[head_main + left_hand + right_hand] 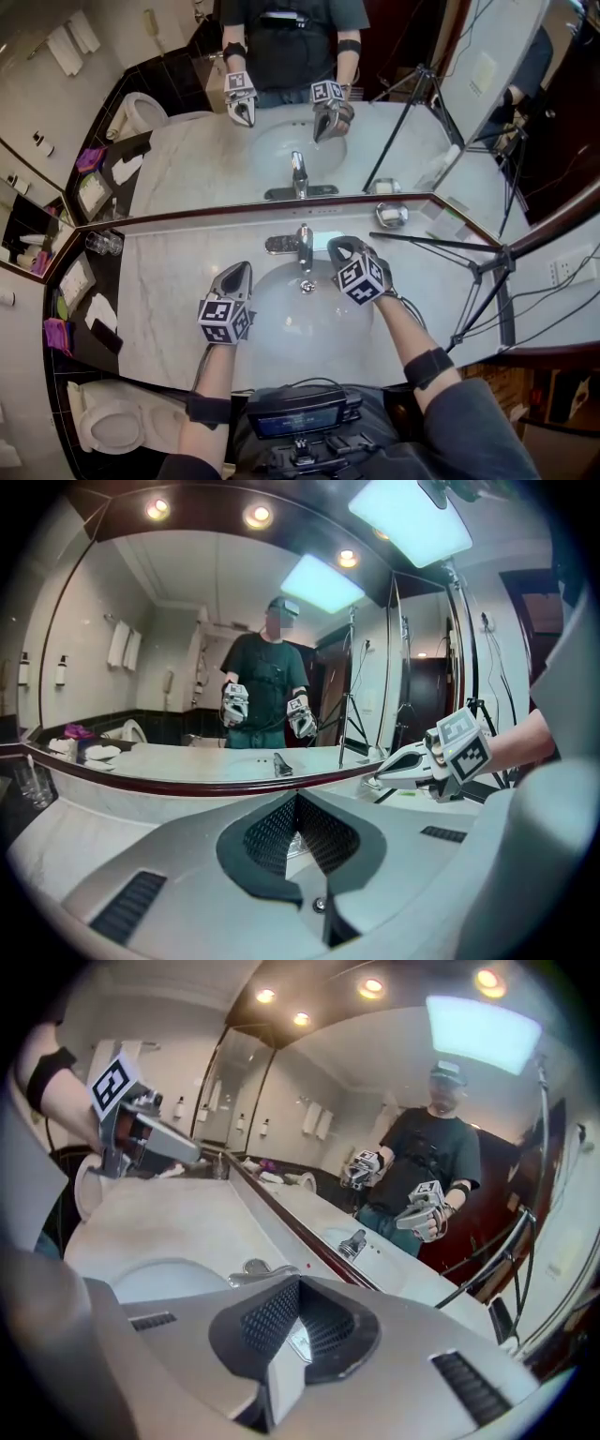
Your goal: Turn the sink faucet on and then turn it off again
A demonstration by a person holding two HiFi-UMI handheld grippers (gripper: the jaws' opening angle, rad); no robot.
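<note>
The chrome faucet (303, 246) is standing at the back edge of the sink basin (281, 328), in the middle of the pale marble bench (169, 291), with its spout reaching out over the drain (307, 287). The right claw (336, 247) is hovering just beside the faucet's right side, rolled over so that its marker cube is facing up toward the head camera. Its own view shows its jaws pressed together at the tips with nothing caught between them, and the faucet is lying low and to the left beyond them. The left claw (244, 270) is hanging over the near left part of the basin, left of the spout and apart from it, pointing toward the wall. Its jaws are likewise closed on nothing, tips meeting in a tight point. A large mirror (187, 112) is running along the back of the bench, repeating the faucet, both claws and the person holding them. Two clear drinking glasses (103, 244) are standing at the far left end of the bench, well apart from the basin. A black tripod (487, 272) is leaning in at the right, one leg reaching toward the mirror. A white toilet (112, 427) is showing at the lower left, below the bench's edge.
</note>
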